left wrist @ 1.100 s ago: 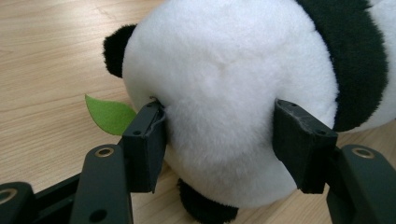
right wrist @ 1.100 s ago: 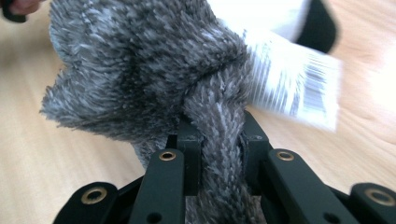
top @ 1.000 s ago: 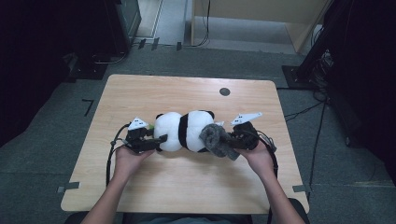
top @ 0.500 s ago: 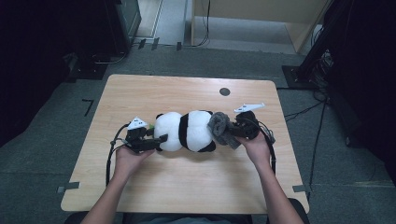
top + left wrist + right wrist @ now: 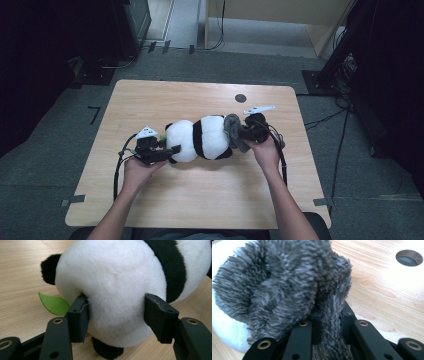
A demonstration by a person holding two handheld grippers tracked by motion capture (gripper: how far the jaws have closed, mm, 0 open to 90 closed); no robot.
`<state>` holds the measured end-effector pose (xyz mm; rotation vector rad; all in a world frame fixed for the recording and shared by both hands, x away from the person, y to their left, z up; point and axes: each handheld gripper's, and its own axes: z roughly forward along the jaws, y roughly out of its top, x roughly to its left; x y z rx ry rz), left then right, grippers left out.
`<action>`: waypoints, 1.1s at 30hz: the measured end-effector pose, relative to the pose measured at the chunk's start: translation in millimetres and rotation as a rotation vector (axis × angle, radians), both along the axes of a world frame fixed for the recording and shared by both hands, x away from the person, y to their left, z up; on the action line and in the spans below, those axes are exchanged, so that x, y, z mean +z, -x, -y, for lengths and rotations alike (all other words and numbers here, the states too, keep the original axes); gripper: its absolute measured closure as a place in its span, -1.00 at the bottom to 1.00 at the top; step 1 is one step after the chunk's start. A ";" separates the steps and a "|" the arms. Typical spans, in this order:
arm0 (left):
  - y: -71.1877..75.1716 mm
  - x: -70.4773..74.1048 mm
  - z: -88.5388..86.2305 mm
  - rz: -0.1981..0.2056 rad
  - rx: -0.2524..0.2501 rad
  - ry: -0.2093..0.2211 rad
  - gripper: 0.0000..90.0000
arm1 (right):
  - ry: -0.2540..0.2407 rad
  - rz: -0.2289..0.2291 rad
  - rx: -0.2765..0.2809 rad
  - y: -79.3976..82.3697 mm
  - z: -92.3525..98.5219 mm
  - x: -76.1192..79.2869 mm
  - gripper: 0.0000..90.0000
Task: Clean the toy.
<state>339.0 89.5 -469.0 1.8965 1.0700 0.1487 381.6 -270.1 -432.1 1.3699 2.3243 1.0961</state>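
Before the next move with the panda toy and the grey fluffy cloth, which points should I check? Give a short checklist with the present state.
1. Left tool grips the panda toy, both pads pressing into the white plush: ok.
2. Right tool shut on the grey fluffy cloth: ok.
3. Cloth lies against the toy's end: ok.
4. Toy rests on the table: ok.
5. Green leaf is outside the left tool's jaws: ok.
6. How firmly the cloth is held: cannot tell.

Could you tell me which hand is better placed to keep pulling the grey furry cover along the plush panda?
The right: its claw is shut on the grey furry cover at the panda's end, while the left claw steadies the panda's head.
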 end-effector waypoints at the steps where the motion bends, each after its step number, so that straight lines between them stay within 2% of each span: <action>1: 0.0 -0.4 -0.4 0.006 -0.005 -0.001 -0.12 | -0.005 0.002 -0.001 -1.3 0.3 -1.3 0.72; 4: -0.4 -1.4 -3.0 0.031 -0.020 -0.006 -0.16 | -0.019 0.008 -0.008 -3.5 2.3 -3.0 0.72; 8: -2.6 1.7 -11.0 0.061 -0.055 -0.027 -0.25 | -0.010 0.012 -0.007 -4.1 6.0 -3.6 0.71; 13: -6.1 7.1 -24.3 0.086 -0.056 -0.007 -0.25 | -0.008 0.011 -0.002 -5.3 10.5 -3.8 0.71; 14: -10.1 9.7 -31.1 0.105 -0.060 -0.006 -0.25 | -0.003 0.014 0.000 -6.3 12.1 -2.7 0.71; 17: -18.2 12.1 -38.8 0.127 -0.075 -0.005 -0.19 | -0.001 0.012 0.004 -7.2 13.4 -1.5 0.71; 18: -21.7 11.7 -40.0 0.135 -0.091 -0.021 -0.18 | 0.000 0.018 0.007 -8.0 13.9 -1.4 0.71; 20: -29.1 9.6 -41.2 0.153 -0.130 -0.090 -0.18 | -0.001 0.011 0.006 -8.2 14.1 -1.0 0.71; 21: -33.0 7.8 -41.9 0.155 -0.150 -0.109 -0.18 | 0.000 0.012 0.007 -8.5 14.2 -0.9 0.71; 23: -36.6 6.1 -43.1 0.151 -0.168 -0.096 -0.16 | 0.001 0.013 0.010 -9.0 14.5 -0.9 0.71; 24: -41.9 2.4 -44.0 0.132 -0.191 -0.041 -0.14 | 0.000 0.011 0.007 -9.8 14.0 -1.2 0.71; 27: -46.8 -5.2 -42.8 0.113 -0.226 -0.001 -0.13 | -0.008 0.004 0.018 -11.1 13.1 -3.1 0.71; 30: -47.1 -8.6 -41.1 0.115 -0.255 0.017 -0.13 | -0.026 -0.007 0.035 -12.3 10.2 -6.6 0.72; 32: -45.5 -9.1 -38.9 0.139 -0.273 0.011 -0.13 | -0.040 -0.012 0.041 -13.4 8.9 -8.7 0.73; 33: -45.5 -9.1 -38.9 0.139 -0.273 0.011 -0.12 | -0.054 -0.018 0.039 -14.0 8.3 -9.9 0.74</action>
